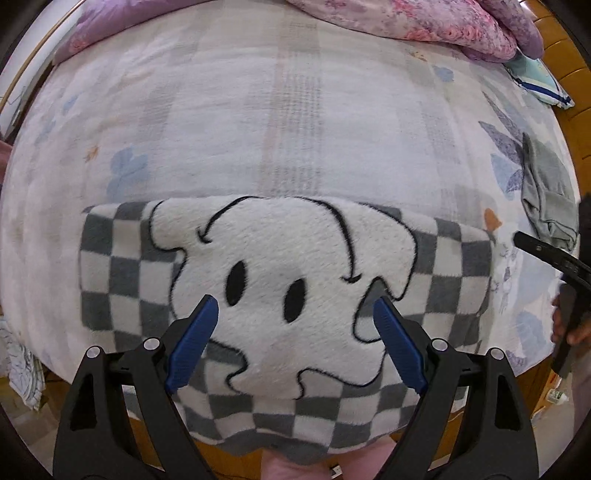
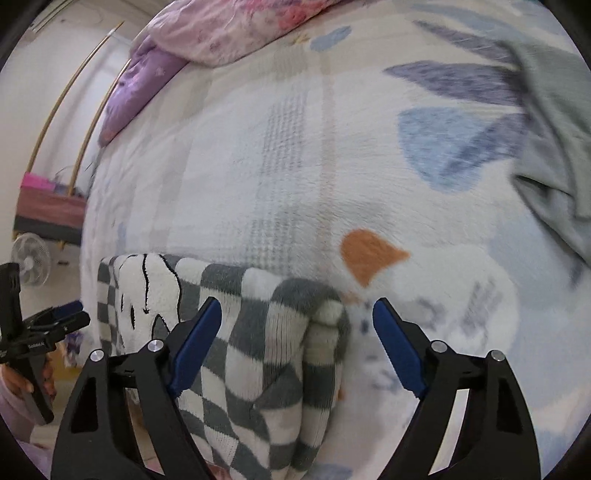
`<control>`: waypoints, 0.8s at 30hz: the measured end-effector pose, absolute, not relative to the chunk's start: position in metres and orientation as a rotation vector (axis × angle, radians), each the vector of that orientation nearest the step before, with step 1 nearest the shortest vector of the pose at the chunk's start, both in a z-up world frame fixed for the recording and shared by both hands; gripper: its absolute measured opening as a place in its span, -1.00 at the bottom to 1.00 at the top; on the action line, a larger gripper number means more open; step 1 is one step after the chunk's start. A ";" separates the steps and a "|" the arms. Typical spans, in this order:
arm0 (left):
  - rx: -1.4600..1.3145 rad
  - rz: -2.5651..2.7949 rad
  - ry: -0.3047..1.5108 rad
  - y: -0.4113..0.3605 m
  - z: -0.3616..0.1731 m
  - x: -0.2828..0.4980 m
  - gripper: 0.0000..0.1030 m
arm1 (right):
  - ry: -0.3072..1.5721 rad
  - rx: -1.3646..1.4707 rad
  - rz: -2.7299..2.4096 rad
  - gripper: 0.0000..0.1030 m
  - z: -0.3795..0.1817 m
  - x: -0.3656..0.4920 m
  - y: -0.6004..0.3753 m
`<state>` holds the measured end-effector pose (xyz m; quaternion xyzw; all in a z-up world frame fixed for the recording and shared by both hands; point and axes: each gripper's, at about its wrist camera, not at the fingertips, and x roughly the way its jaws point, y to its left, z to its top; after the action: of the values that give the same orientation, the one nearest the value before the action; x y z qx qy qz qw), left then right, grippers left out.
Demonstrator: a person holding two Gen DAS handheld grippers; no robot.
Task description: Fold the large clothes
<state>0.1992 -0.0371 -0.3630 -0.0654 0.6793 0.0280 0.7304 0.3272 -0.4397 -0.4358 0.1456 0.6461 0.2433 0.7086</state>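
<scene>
A fluffy grey-and-white checkered garment (image 1: 288, 295) with a white cartoon face lies folded at the near edge of the bed. My left gripper (image 1: 295, 310) hangs above the face, pointing down, its jaws open with nothing pinched. In the right wrist view the same checkered garment (image 2: 258, 350) shows its folded right end. My right gripper (image 2: 297, 312) stands open above that end; its left blue finger (image 2: 195, 347) is over the fabric and the right one is over the bedspread. The right gripper (image 1: 546, 254) shows at the right edge of the left wrist view.
The bed wears a pale bedspread (image 1: 295, 110) with blue and orange leaf prints. A pink floral quilt (image 1: 424, 22) is piled at the far side. A grey-green garment (image 1: 550, 199) lies crumpled at the right. A fan (image 2: 31, 258) stands on the floor at left.
</scene>
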 end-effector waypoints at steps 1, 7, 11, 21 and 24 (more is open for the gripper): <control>-0.152 0.052 1.487 -0.039 -0.363 0.202 0.68 | 1.432 0.324 0.561 0.57 -0.437 0.331 -0.439; -0.149 0.081 1.459 -0.040 -0.364 0.213 0.68 | 1.432 0.390 0.711 0.57 -0.465 0.350 -0.429; -0.124 0.129 1.461 -0.036 -0.370 0.217 0.68 | 1.471 0.442 0.758 0.57 -0.487 0.354 -0.427; -0.115 0.157 1.452 -0.022 -0.374 0.216 0.68 | 1.466 0.369 0.721 0.46 -0.470 0.356 -0.422; -0.131 0.097 1.469 -0.015 -0.388 0.222 0.37 | 1.401 0.302 0.712 -0.77 -0.425 0.349 -0.391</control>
<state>0.2221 -0.0148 -0.3876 -0.0597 0.6693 0.0441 0.7393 0.3488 -0.3908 -0.4251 0.1356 0.6281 0.3194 0.6965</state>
